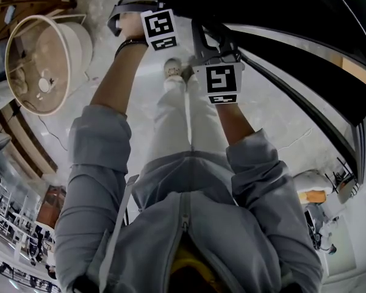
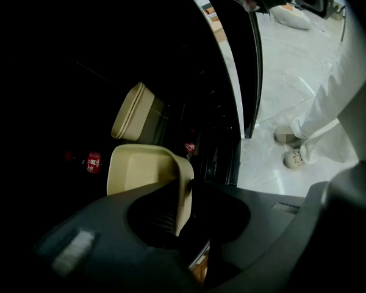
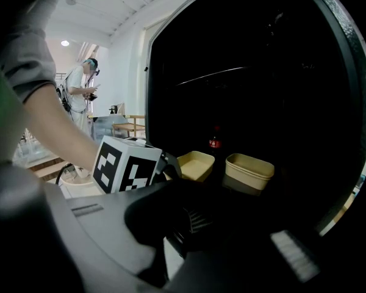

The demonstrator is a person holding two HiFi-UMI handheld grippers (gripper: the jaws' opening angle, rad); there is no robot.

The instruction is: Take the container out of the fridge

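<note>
Sleeves (image 1: 104, 163) of grey cloth reach forward from the person's body, each hand holding 1 pair of tongs at the mouth of the fridge (image 3: 256, 60). Below them are white trousers, 2 pale shoes (image 1: 175, 71) and a light floor (image 1: 274, 115).

Nearest the left gripper view's camera, the left tongs (image 2: 182, 209) have the side wall of a beige container (image 2: 147, 168) standing between them. A ribbed pad (image 2: 165, 215) lies against that wall, and the tongs look closed down onto it. The container sits just inside the dark fridge, at the front of a shelf.

The right tongs (image 3: 198, 221) are in deep shadow. They look drawn together, and nothing can be made out between them. Just to their left in the right gripper view is the left tongs' black-and-white marker cube (image 3: 125, 163), whose dark tip reaches the open container's near edge.

Beside that container, slightly apart on the same shelf, stands a 2nd container (image 3: 250, 171), also beige. Behind and between the 2 stands a dark bottle (image 3: 215, 140) with a red label.

Farther out, on the person's left, a round pale tub (image 1: 43, 63) stands on the floor. Beyond it, in the bright room, another person (image 3: 82, 87) stands.
</note>
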